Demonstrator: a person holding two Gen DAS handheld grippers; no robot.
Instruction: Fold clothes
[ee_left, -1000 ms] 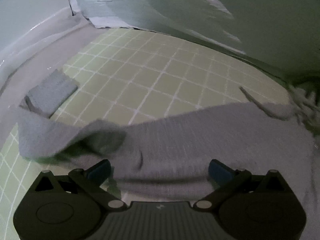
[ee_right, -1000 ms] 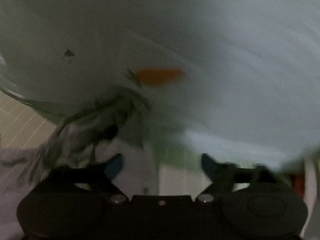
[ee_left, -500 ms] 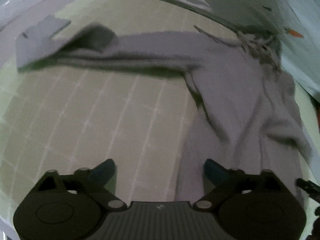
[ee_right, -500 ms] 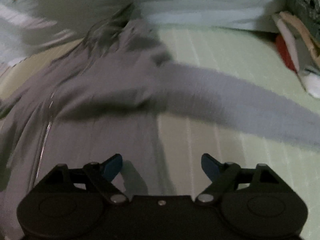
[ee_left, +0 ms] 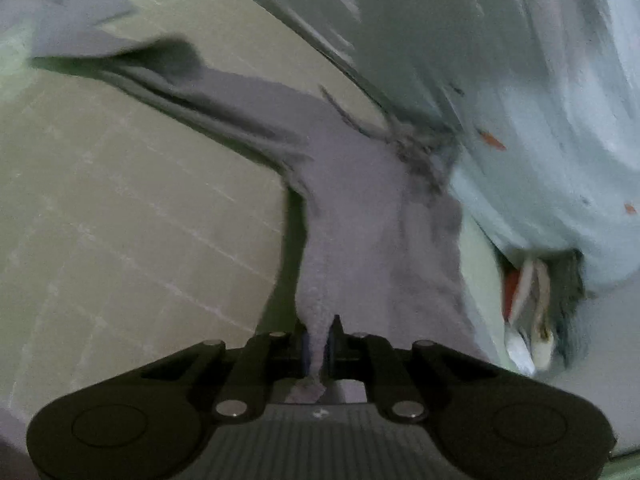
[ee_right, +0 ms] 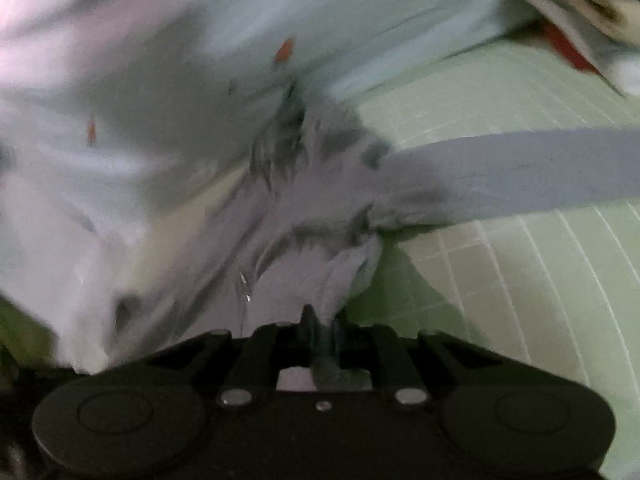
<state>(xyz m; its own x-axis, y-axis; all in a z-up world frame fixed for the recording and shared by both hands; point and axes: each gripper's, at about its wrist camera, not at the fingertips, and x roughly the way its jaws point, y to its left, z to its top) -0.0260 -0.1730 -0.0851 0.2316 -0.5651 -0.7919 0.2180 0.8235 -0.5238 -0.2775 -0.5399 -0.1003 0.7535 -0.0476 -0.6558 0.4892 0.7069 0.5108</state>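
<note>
Fingers of left gripper (ee_left: 319,346) and right gripper (ee_right: 322,338) have just clamped onto the soft grey knit long-sleeved garment (ee_left: 372,216) lying on the pale green gridded mat (ee_left: 132,216).

Dim, greenish light; heavy motion blur; fisheye bending and dark corners.

Along the bottom of the left wrist frame, the left gripper (ee_left: 318,346) is being shown as a matte black housing with a round disc moulded at each lower corner. Black linkage bars are being pinned by two silver screws, and a ribbed grey panel with a small white mark is being framed at bottom centre. Blue pads (ee_left: 330,344) are being seen on the fingertips. The right gripper (ee_right: 323,334) is being shown likewise, with a third small screw at centre.
</note>
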